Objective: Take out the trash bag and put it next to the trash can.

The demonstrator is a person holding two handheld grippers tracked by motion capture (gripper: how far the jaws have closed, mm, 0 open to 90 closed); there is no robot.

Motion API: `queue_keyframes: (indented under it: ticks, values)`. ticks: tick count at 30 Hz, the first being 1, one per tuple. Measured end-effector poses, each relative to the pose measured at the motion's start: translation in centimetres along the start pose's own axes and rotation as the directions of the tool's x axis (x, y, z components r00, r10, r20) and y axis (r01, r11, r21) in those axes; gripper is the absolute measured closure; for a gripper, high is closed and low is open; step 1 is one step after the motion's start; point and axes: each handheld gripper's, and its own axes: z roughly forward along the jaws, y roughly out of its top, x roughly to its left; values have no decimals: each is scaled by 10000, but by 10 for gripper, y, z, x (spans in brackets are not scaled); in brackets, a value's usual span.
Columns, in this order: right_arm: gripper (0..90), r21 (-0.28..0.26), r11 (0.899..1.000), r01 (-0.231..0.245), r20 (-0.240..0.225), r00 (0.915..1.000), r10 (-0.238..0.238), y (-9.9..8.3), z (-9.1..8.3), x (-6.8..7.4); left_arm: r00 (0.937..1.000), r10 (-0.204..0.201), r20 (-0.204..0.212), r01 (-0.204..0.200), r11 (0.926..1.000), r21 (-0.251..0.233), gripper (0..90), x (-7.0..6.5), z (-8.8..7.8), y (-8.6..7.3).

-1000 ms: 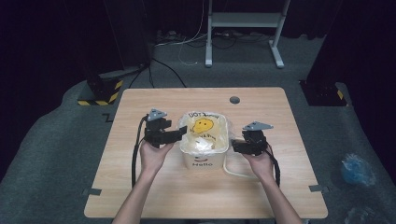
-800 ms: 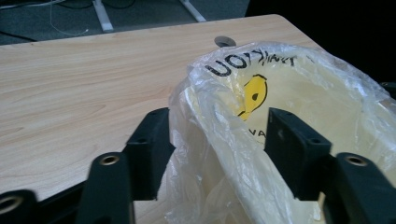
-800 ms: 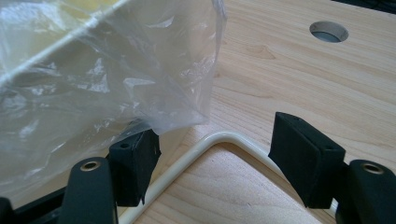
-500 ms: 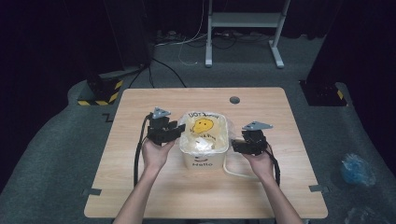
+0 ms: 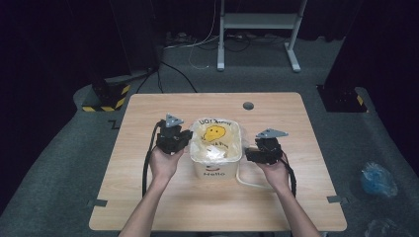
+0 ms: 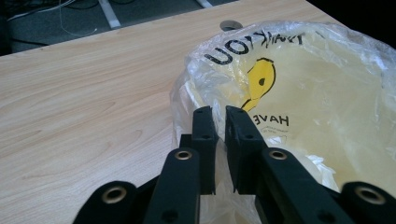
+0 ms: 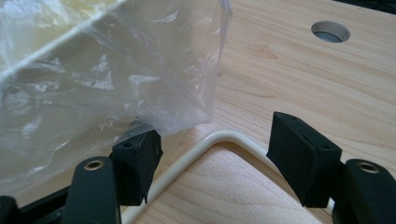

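High view: at frame centre on the worktop a white bin is seen already lined with a plastic bag, whose rim is pinched by the left tool, while the right tool is held apart over the bin's handle, the tucking judged unfinished.

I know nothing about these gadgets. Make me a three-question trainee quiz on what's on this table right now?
1. True or false: the left tool is pinching the bag.
2. The right tool is: A) open, B) shut, C) holding the handle.
3. What word is printed on the front of the bin?

Key:
1. True: its jaws are closed on the plastic at the bin's rim.
2. A: its jaws stand wide apart over the cream handle lying on the table.
3. Hello.
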Motion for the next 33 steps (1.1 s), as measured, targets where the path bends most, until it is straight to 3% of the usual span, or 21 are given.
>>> queue_keyframes:
  ticks: [7, 20, 25, 33]
  values:
    - [345, -38, 10000, -78, 28, 10000, 78, -1, -2, -3, 9998, -91, 175, 90, 9999, 56, 897, 3, -1, 0]
    - [329, -49, 9999, -102, 140, 9998, 103, -4, -6, -7, 9984, -274, 494, 301, 9980, -549, 900, 5, -14, 6]
    - [317, -134, 9998, -141, 458, 9988, 147, -6, -13, -11, 9981, -329, 512, 363, 9972, -658, 900, 5, -16, 8]
    - [324, -255, 9989, -387, 232, 9990, 393, -10, -29, -24, 9971, -544, 536, 583, 9956, -731, 900, 8, -18, 9]
